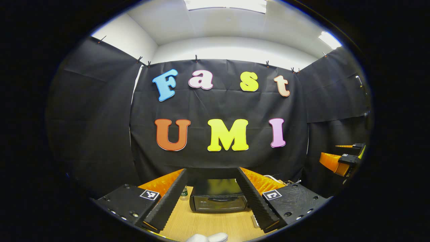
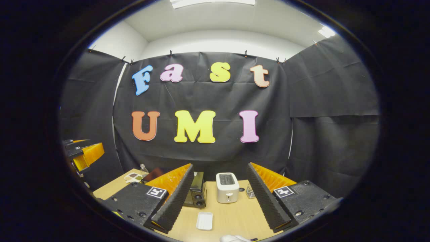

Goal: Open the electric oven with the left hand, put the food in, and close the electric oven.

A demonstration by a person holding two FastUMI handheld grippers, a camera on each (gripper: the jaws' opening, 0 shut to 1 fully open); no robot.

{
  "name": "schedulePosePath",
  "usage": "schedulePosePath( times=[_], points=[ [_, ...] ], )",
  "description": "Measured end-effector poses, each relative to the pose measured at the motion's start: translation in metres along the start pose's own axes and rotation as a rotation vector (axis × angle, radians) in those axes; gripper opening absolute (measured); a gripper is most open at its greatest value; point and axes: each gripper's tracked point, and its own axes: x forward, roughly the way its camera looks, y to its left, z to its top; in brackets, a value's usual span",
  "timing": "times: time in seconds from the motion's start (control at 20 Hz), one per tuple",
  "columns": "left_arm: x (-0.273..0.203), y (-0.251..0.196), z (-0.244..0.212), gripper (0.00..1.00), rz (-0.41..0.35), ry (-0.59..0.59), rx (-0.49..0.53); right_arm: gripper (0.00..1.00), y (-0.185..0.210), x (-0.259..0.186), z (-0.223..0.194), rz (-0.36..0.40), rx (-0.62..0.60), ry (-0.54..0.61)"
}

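A: Light wood: the table (image 1: 208, 225), carrying all items listed below.

B: Item one?

A: Electric oven (image 1: 218, 200), black, glossy top, door shut with its handle across the glass front. In the left gripper view it stands at the far part of the table, straight ahead between the two fingers. In the right gripper view its control side (image 2: 196, 195) sits partly behind the left-hand finger.

B: Left gripper?

A: Left gripper (image 1: 211, 220), fingers spread wide, nothing between them, held above the table and well short of the oven. The right gripper view catches it at the left edge (image 2: 82, 154).

B: Right gripper?

A: Right gripper (image 2: 220, 223), likewise parted, nothing held. It appears at the right edge of the left gripper view (image 1: 342, 161).

B: The food?

A: White food item (image 1: 208, 238), lumpy, at the near edge of the table below the left gripper; kind cannot be told. A similar white shape (image 2: 233, 238) sits at the bottom of the right gripper view.

B: Remaining stock?

A: White toaster (image 2: 227, 187), just right of the oven. Small white tray (image 2: 204, 220), shallow, lying in front of the toaster. Clear glass jar (image 2: 250, 191) right of the toaster. Plastic bottle (image 2: 143, 169) at the table's far left, beside some printed cards (image 2: 132, 177).
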Motion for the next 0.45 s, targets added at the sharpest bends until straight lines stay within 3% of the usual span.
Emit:
schedulePosePath(
  times=[0.15, 0.2, 0.45],
  points=[
    [-0.0016, -0.0007, 0.0, 0.96, 0.001, -0.002, 0.003, 0.91, -0.0011, -0.001, 0.0025, 0.001, -0.002, -0.005],
    [-0.0038, -0.0011, 0.0002, 0.95, 0.002, -0.001, 0.005, 1.0, -0.0017, -0.0003, 0.0023, -0.002, 0.0, -0.005],
    [-0.0058, -0.0011, 0.0012, 0.96, 0.002, -0.001, 0.01, 1.0, -0.0022, -0.0027, 0.004, 0.0, -0.001, -0.009]
  ],
)
